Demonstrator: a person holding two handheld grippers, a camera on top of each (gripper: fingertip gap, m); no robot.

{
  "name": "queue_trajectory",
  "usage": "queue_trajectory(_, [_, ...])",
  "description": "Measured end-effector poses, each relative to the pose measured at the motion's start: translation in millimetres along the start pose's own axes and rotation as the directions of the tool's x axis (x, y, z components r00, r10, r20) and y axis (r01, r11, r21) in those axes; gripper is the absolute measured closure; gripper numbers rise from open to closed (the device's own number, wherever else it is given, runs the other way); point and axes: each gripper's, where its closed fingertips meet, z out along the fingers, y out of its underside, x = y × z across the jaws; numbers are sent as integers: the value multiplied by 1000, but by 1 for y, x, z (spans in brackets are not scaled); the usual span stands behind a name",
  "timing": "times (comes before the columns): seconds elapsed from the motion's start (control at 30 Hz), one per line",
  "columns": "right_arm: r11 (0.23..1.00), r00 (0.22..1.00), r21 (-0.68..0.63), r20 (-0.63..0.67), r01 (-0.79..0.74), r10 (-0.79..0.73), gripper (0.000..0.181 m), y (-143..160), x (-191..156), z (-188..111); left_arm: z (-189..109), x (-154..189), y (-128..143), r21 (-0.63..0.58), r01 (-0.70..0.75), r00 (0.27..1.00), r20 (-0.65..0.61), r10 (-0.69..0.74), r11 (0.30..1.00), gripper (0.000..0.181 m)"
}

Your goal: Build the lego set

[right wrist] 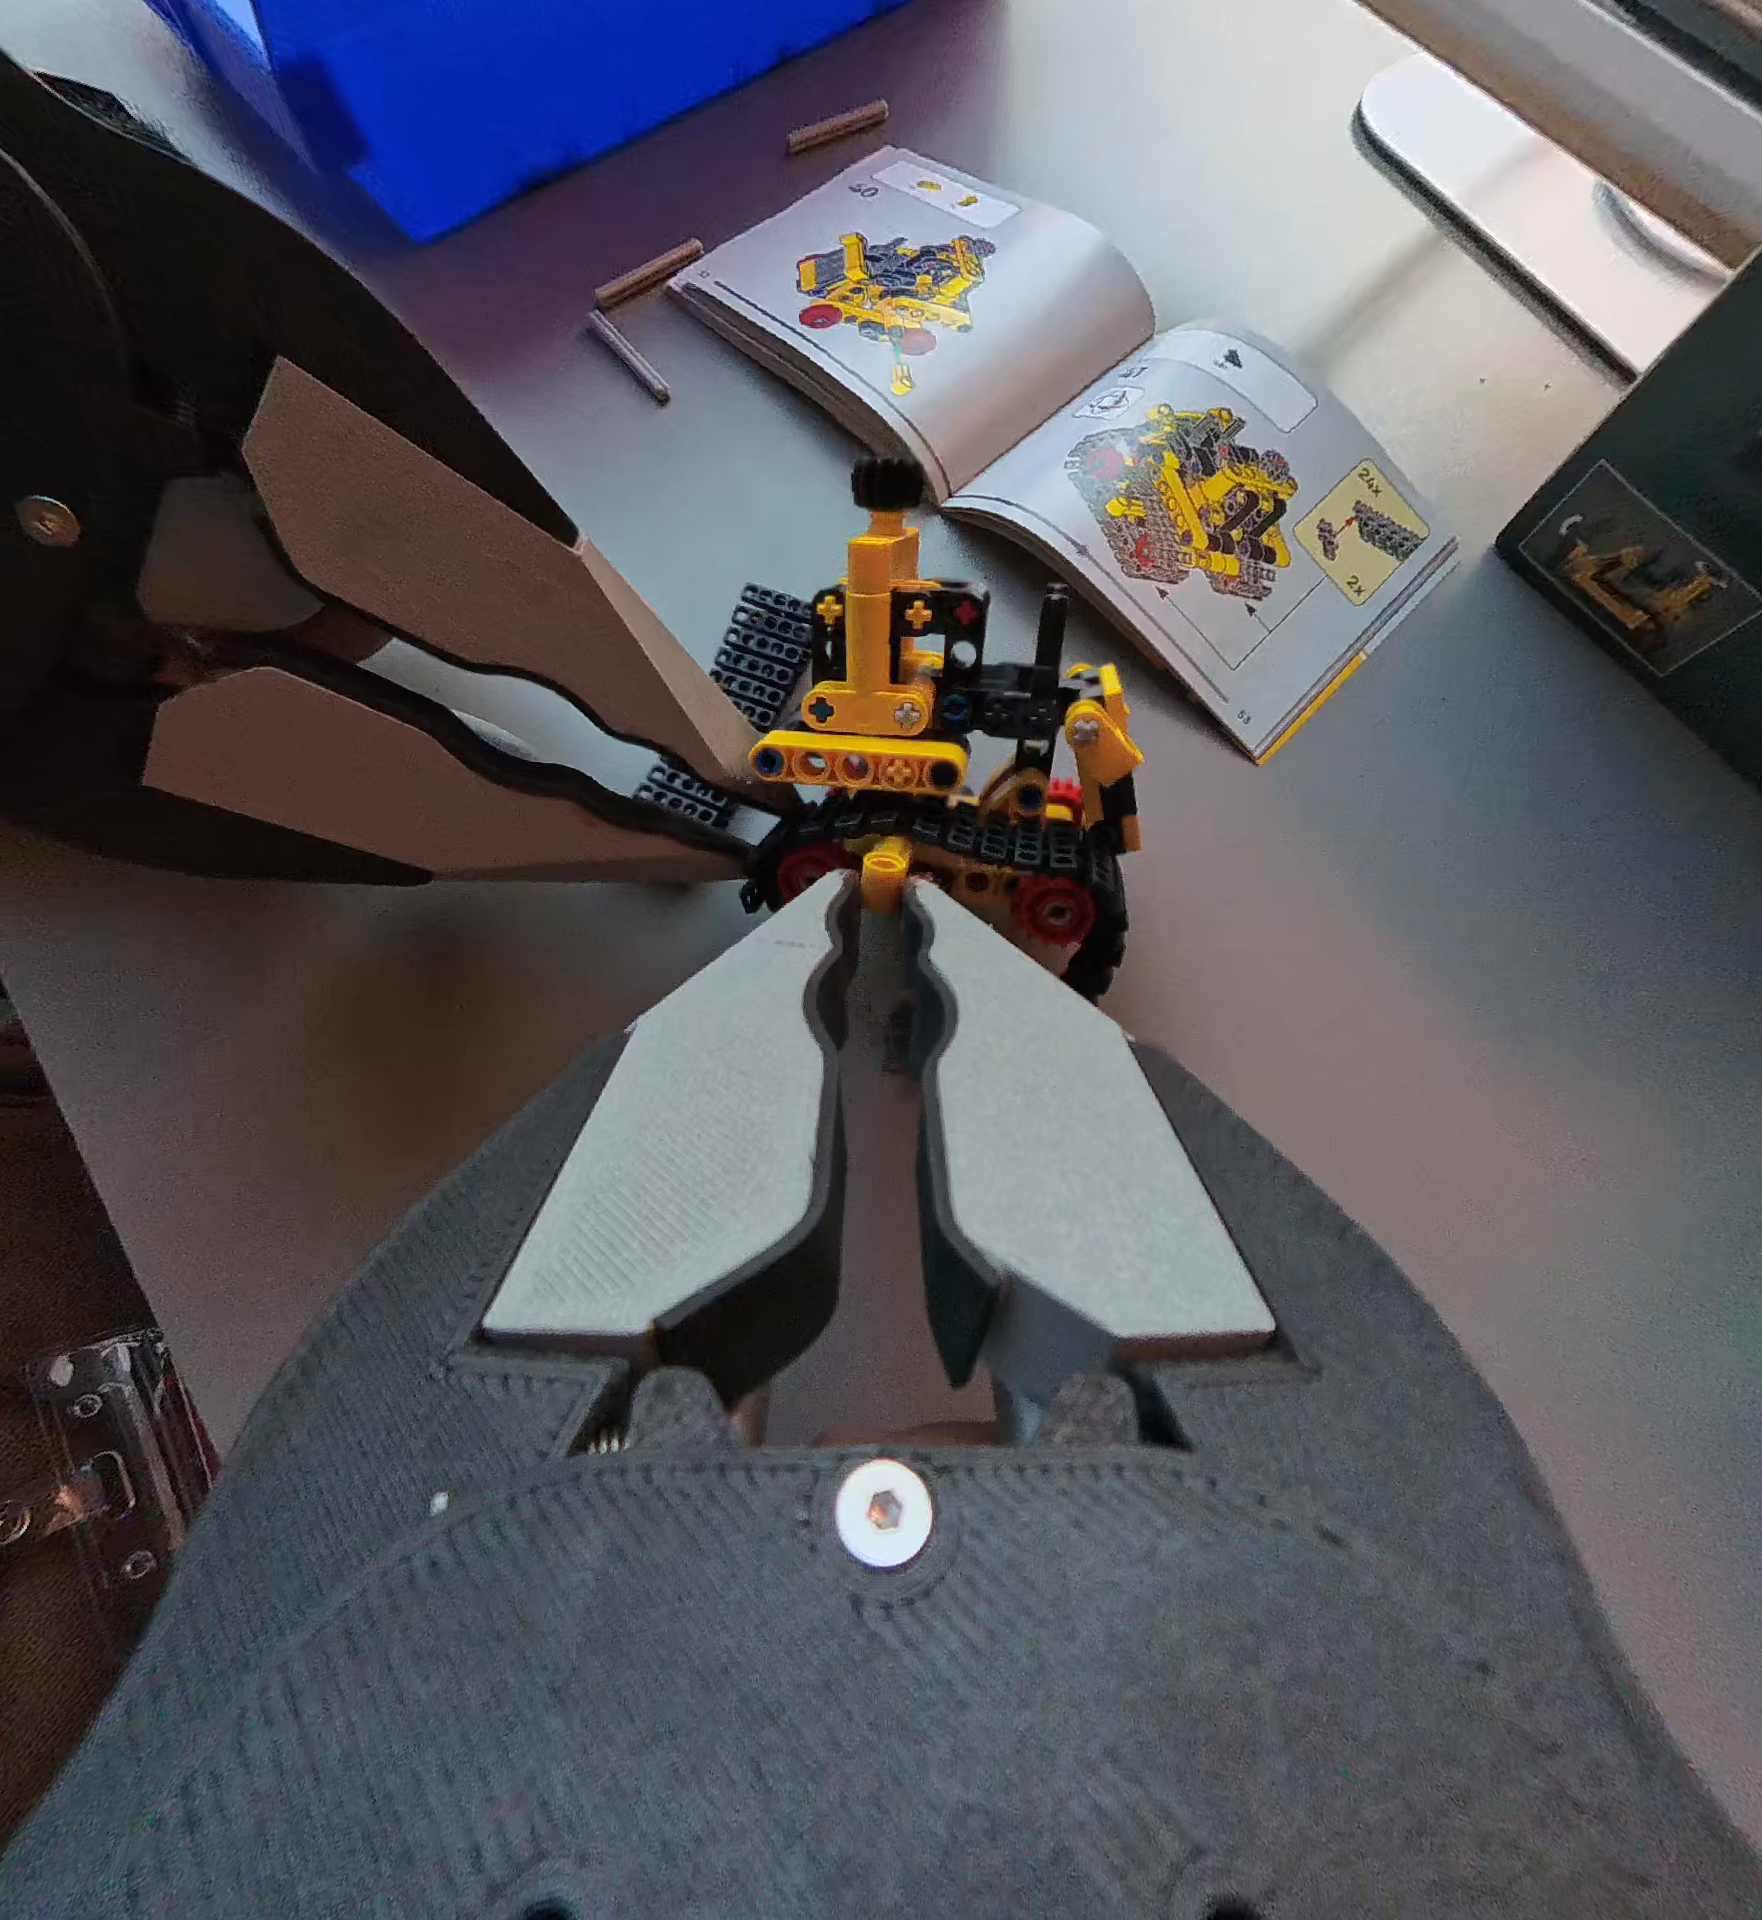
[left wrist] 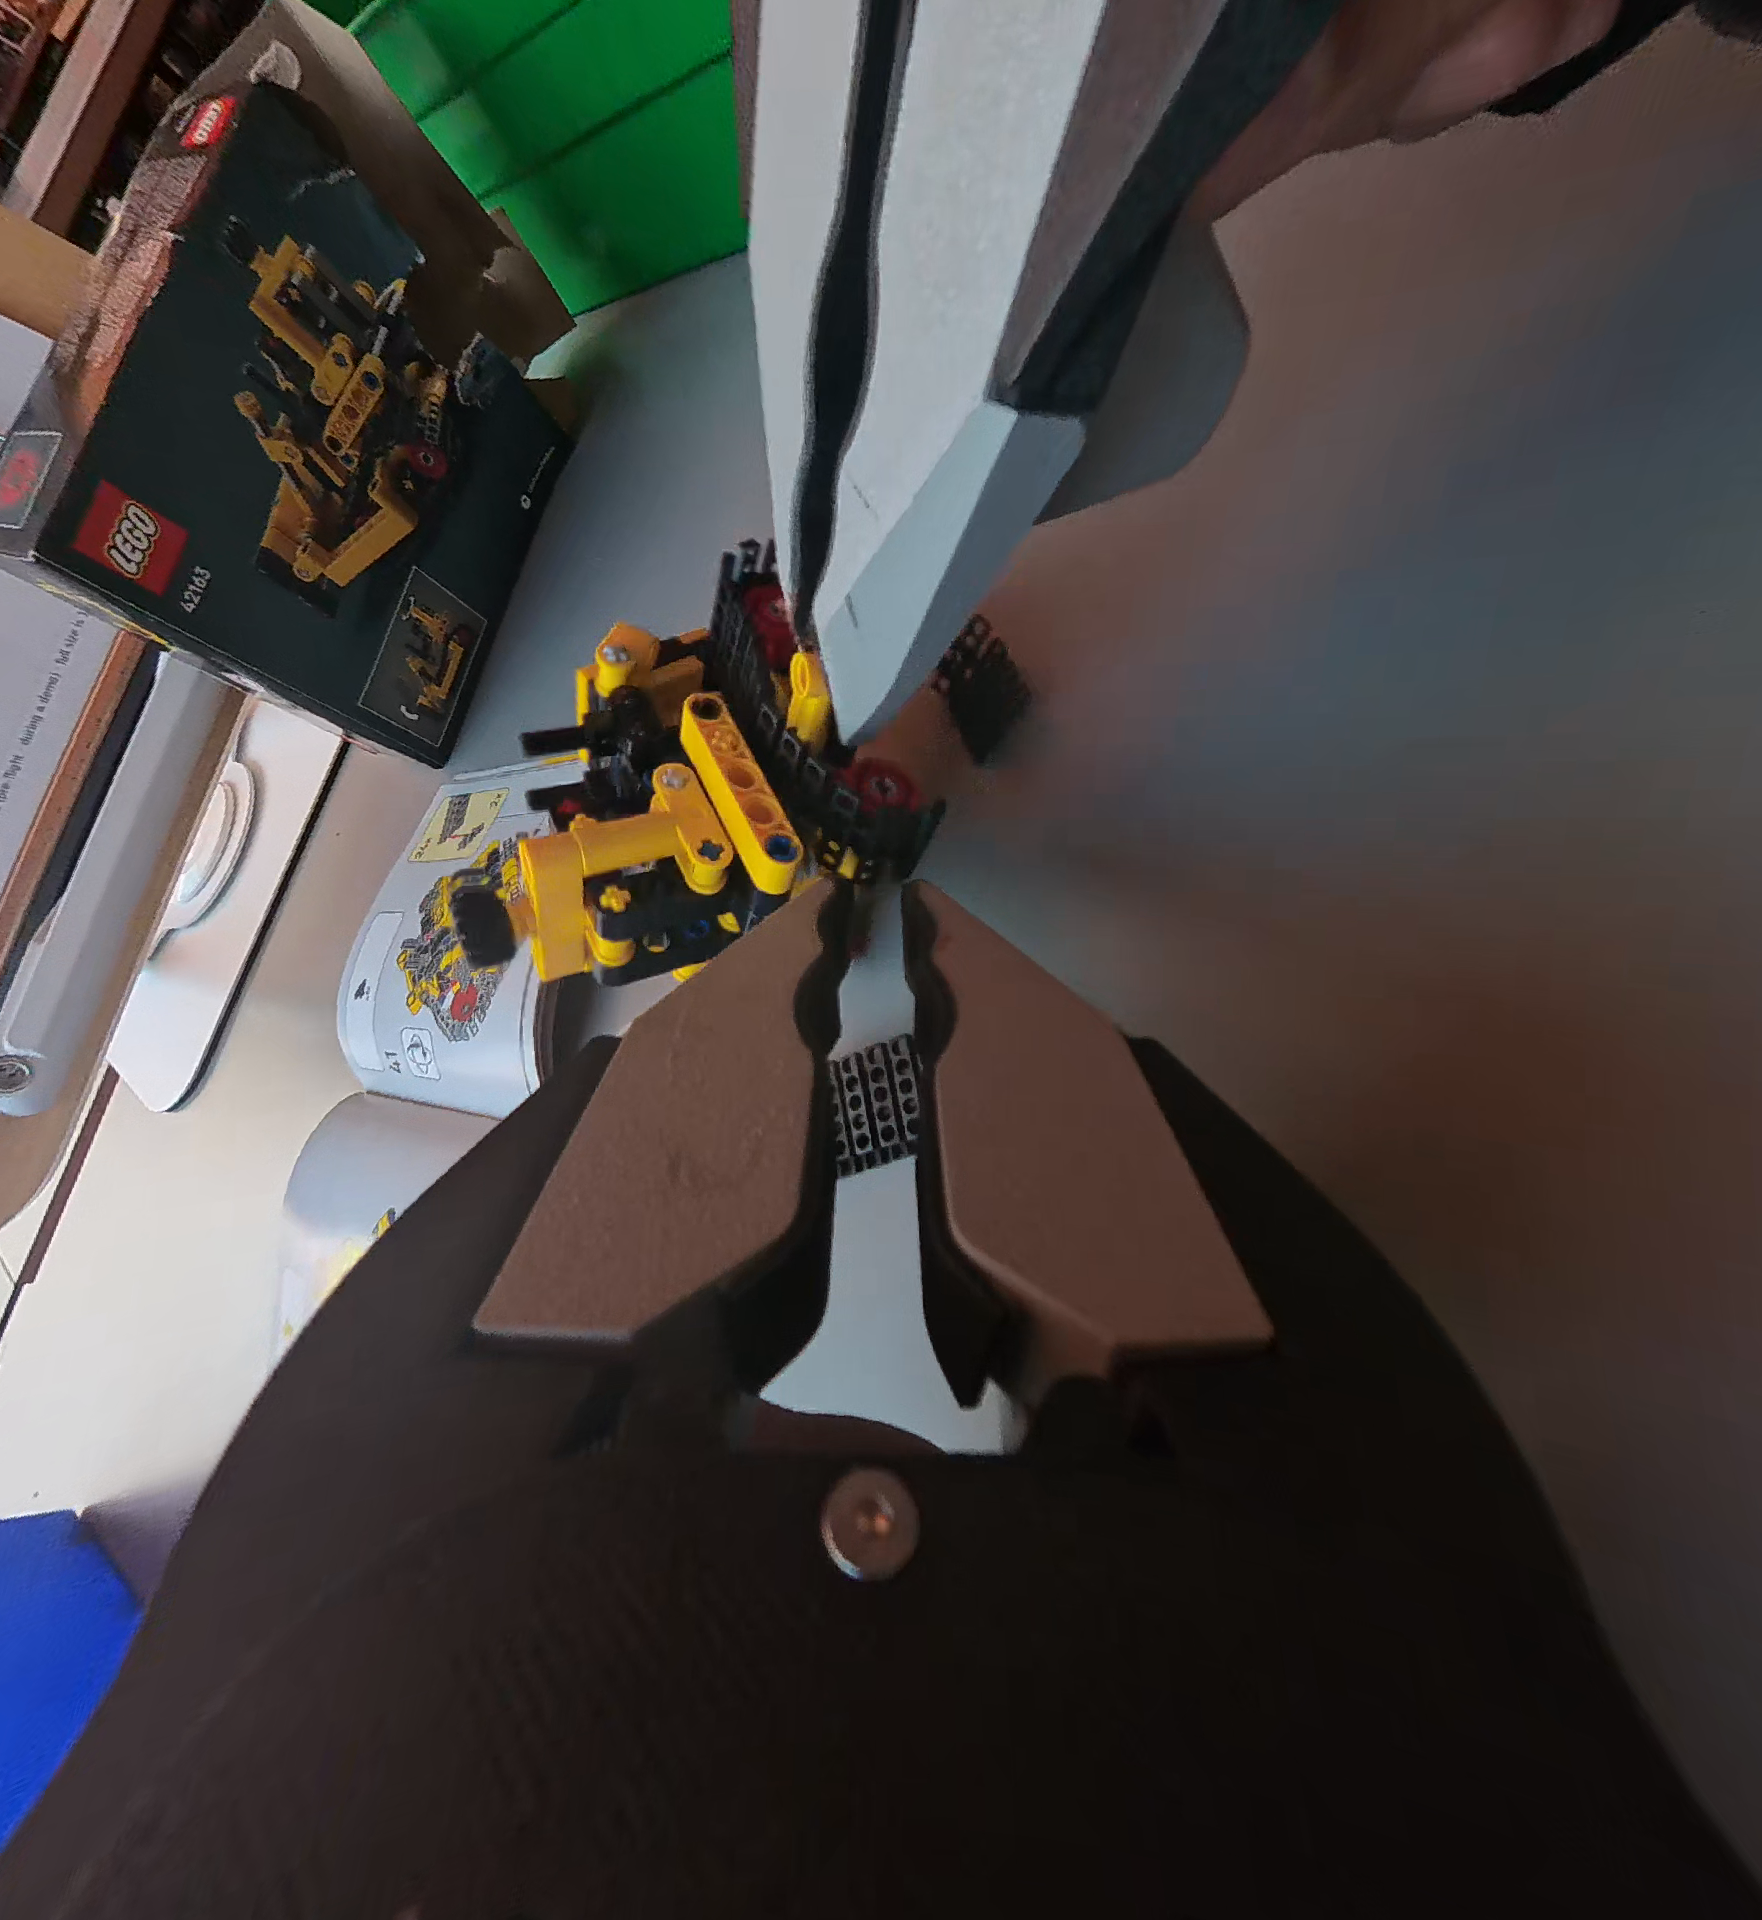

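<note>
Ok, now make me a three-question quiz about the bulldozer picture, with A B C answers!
1. Where is the instruction booklet? A on the floor; B on the table; C on a chair.
2. What colour are the wheels inside the black track? A red; B green; C white.
3. What is the right gripper doing? A hanging wide open; B holding the booklet; C pinching a yellow peg on the bulldozer.
Answers: B, it lies spread open on the grey table beyond the bulldozer; A, red hubs show inside the track; C, its fingertips close on the peg.
</note>
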Motion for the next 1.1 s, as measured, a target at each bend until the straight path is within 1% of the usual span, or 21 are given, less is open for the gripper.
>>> queue_trajectory(0.17, [998,999,-37,-17,44,-45,178,-7,-2,-1,-1,4,0,16,28,999,-23,-28,999,177])
queue_trajectory(0.47, [985,989,-118,-59,128,-136,178,-24,-4,3,-7,0,0,26,38,999,-14,-38,999,179])
queue_trajectory(0.7, [969,981,-177,-59,174,-187,178,-31,-6,6,-14,-3,0,41,47,999,-10,-47,998,178])
queue_trajectory(0.93, [961,986,-225,-3,159,-164,178,-41,-1,13,-13,-11,-3,60,92,995,-35,-90,994,179])
queue_trajectory(1.1, [960,992,-252,27,126,-124,178,-46,5,17,-9,-18,-3,47,83,996,-36,-82,995,179])
